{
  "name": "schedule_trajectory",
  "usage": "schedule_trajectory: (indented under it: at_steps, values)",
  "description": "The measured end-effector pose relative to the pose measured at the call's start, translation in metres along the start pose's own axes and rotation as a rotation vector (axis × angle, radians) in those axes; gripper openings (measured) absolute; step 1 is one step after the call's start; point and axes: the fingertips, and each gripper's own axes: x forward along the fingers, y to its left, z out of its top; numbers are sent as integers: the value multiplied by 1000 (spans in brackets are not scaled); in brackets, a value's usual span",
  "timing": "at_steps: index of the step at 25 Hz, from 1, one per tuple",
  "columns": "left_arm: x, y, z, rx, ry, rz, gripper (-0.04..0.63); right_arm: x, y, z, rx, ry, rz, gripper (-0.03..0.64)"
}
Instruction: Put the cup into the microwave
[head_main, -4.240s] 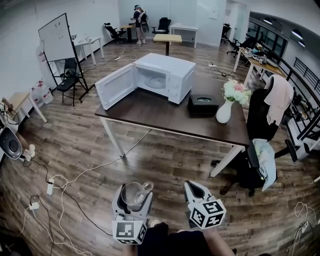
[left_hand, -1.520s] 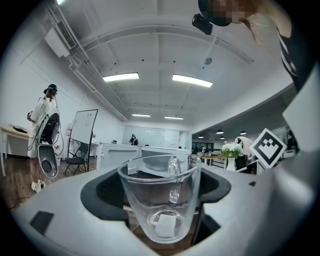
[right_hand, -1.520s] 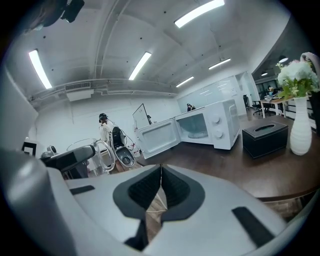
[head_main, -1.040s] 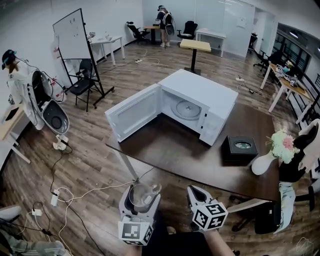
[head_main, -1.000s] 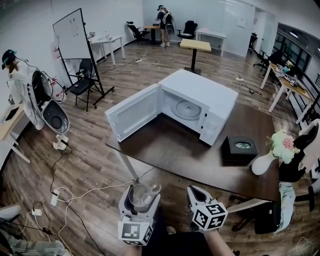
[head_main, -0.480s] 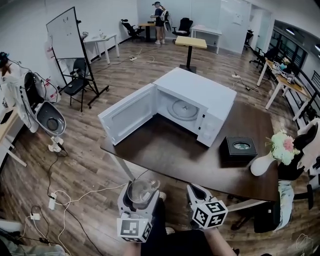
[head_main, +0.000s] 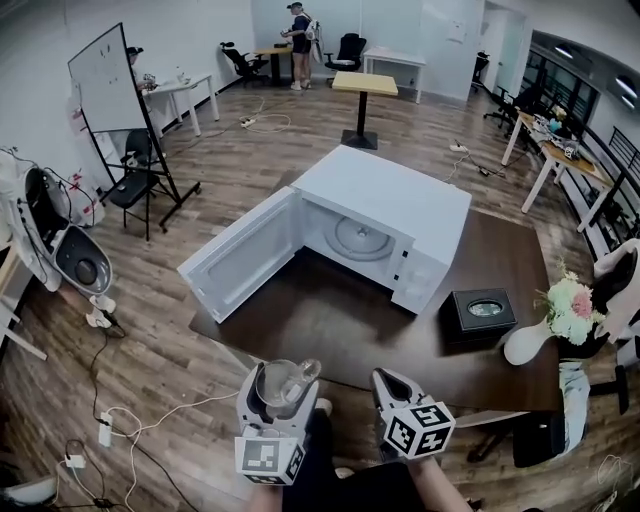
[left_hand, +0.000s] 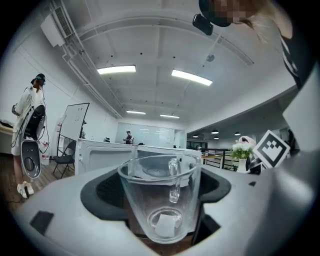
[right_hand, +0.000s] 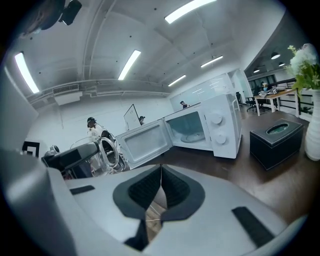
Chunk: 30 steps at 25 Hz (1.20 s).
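Clear glass cup (left_hand: 160, 200), handle on its far side, is standing upright between the jaws of the left gripper (head_main: 272, 400), which are clamping it on both sides. The right gripper (right_hand: 161, 192) is hanging just to the right of the left one; its jaws are pressing together with nothing between them. Ahead of both grippers, and well apart from them, the white microwave (head_main: 385, 205) is sitting on the dark table (head_main: 330, 335). Its door (head_main: 240, 268) is hanging open to the left, and the round turntable (head_main: 358, 232) is showing inside. Ahead and to the right of the right gripper, a black box (head_main: 482, 311) and a white vase of flowers (head_main: 560, 315) are resting on the same table.
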Motion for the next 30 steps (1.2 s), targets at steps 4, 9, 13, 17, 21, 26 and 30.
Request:
schedule_trajectory:
  at_steps: [4, 9, 13, 17, 21, 26, 30]
  values:
    - [29, 17, 7, 1, 2, -22, 397, 25, -4, 13, 12, 1, -19, -5]
    - [65, 35, 15, -4, 7, -51, 397, 53, -12, 33, 21, -4, -44, -5]
    - [94, 46, 17, -7, 12, -81, 397, 75, -21, 45, 30, -5, -66, -6]
    - [122, 52, 16, -9, 15, -112, 397, 95, -33, 50, 42, 2, -84, -6]
    - [149, 56, 16, -4, 27, -146, 397, 110, -42, 58, 62, -3, -110, -5]
    - [181, 60, 12, -1, 47, -200, 397, 125, -52, 65, 83, -9, -143, -6]
    - [209, 62, 7, 4, 64, -258, 397, 135, -66, 67, 109, -15, -195, -6]
